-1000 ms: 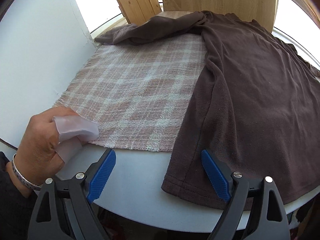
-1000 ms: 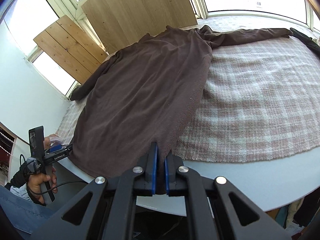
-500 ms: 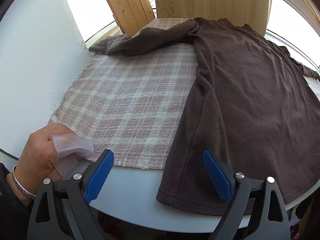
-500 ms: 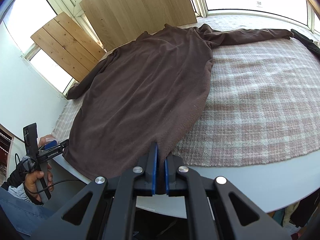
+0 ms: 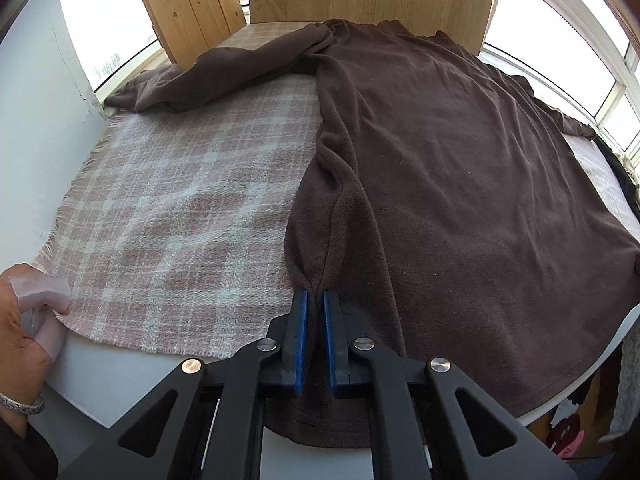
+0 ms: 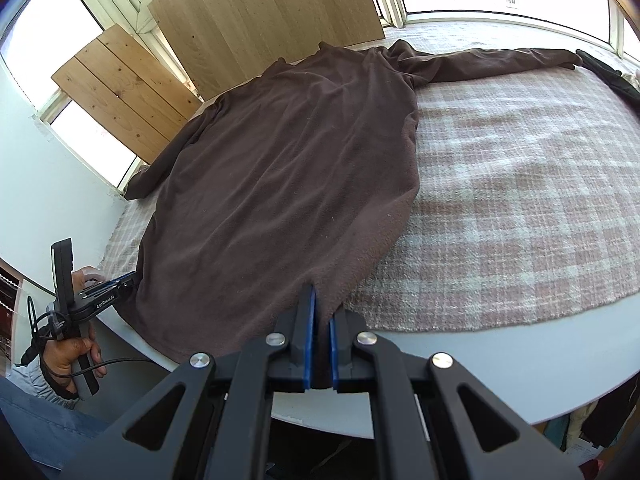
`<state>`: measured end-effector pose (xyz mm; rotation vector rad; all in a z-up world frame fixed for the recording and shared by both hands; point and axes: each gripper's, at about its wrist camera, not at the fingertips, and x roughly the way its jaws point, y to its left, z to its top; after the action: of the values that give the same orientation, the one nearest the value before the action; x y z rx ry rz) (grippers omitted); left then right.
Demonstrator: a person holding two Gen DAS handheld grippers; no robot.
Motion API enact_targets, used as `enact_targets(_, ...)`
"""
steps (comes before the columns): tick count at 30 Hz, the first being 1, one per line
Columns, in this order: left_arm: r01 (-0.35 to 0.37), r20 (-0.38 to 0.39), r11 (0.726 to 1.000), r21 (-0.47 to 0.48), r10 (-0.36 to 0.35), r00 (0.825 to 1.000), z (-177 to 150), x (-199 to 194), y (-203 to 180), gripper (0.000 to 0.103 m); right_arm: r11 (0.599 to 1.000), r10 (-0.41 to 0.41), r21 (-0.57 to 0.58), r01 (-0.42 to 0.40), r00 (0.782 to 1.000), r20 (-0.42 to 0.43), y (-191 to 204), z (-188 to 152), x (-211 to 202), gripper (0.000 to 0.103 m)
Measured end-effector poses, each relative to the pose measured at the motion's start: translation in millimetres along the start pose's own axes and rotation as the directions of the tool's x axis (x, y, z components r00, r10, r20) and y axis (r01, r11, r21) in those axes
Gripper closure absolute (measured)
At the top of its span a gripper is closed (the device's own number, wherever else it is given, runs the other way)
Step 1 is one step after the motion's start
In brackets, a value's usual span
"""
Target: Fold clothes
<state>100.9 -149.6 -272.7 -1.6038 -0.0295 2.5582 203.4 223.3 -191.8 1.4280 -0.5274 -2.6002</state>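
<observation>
A brown long-sleeved fleece garment [image 5: 460,184] [image 6: 288,168] lies spread flat on a pink plaid blanket [image 5: 180,208] [image 6: 520,208], with both sleeves stretched out to the sides. My left gripper [image 5: 315,294] is shut on the garment's near hem corner, with the fabric puckered between its blue pads. My right gripper [image 6: 321,296] is shut on the other hem corner. In the right wrist view the left gripper [image 6: 134,276] shows at the garment's left edge, held by a hand [image 6: 68,356].
The blanket covers a white round table [image 6: 480,360] whose edge runs just under both grippers. Wooden boards [image 6: 260,16] lean against bright windows behind. A white wall [image 5: 36,128] stands at left. A dark cloth [image 6: 608,76] lies at the far right.
My left gripper moved forward over the hem corner and its wide-open jaws shut on the fabric. The right gripper stayed shut on its corner.
</observation>
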Motion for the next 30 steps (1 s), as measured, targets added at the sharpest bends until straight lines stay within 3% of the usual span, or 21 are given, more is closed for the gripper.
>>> enact_targets(4,0.062,-0.006,0.997,-0.046,-0.062,0.998,6.8,-7.9,10.9,0.096,1.000,-0.002,-0.002,0.002,1.000,0.000,0.5,1.0,-0.3,0.097)
enact_targets(11,0.090,0.039,0.996,-0.023,-0.089,0.995,15.3,-34.1,6.8,0.096,1.000,-0.002,0.008,0.002,1.000,0.001,-3.3,0.8,-1.1,0.097)
enact_targets(18,0.164,0.117,0.986,-0.031,-0.159,0.980,33.0,-77.0,-2.8,0.096,1.000,0.010,-0.007,-0.010,0.999,0.044,-3.5,3.4,-13.9,0.097)
enact_targets(25,0.176,0.206,0.984,-0.038,-0.165,0.964,45.9,-115.6,-11.3,0.096,0.998,0.040,-0.053,-0.034,0.992,0.116,0.9,14.9,-47.3,0.097)
enact_targets(30,0.150,0.192,0.984,-0.095,-0.130,0.973,28.7,-112.6,-7.1,0.097,0.998,0.029,-0.051,-0.024,0.993,0.111,-13.6,15.3,-62.1,0.097)
